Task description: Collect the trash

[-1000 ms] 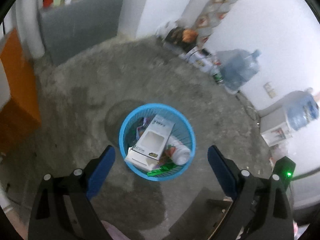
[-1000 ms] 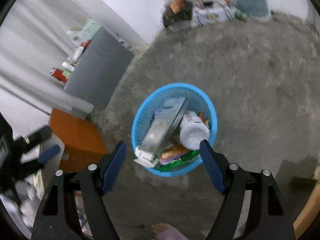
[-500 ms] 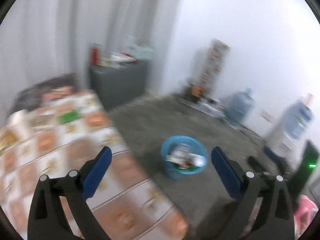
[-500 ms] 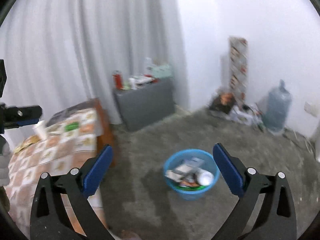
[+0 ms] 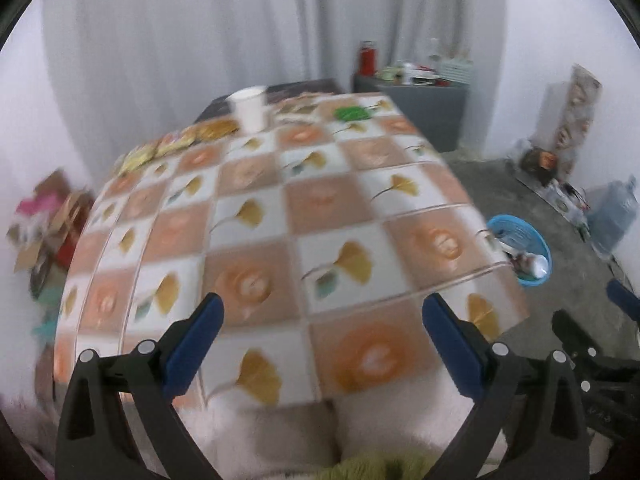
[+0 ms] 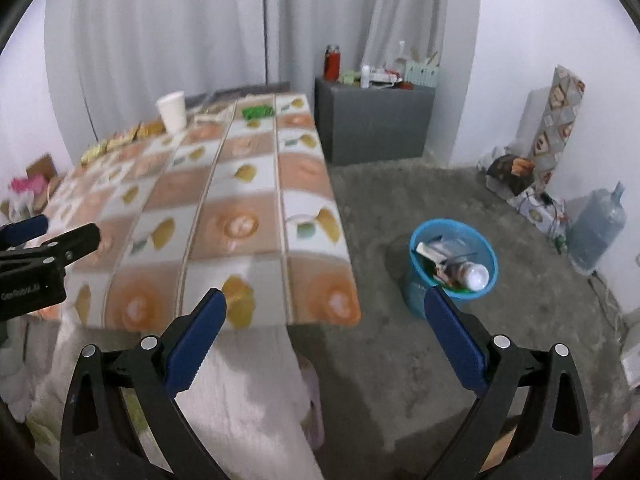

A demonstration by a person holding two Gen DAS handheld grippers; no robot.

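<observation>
Grey-curtained room with a tiled-pattern table filling the left wrist view; left gripper spread wide and empty above the near edge, with leftover trash well ahead at the far end: a white paper cup, yellow snack wrappers to its left, a green packet to its right. Same table ahead and left in the right wrist view; right gripper also released, nothing between the jaws, blue basket on the floor ahead and right, already heaped with boxes and a bottle, so collection judged partly done.
</observation>
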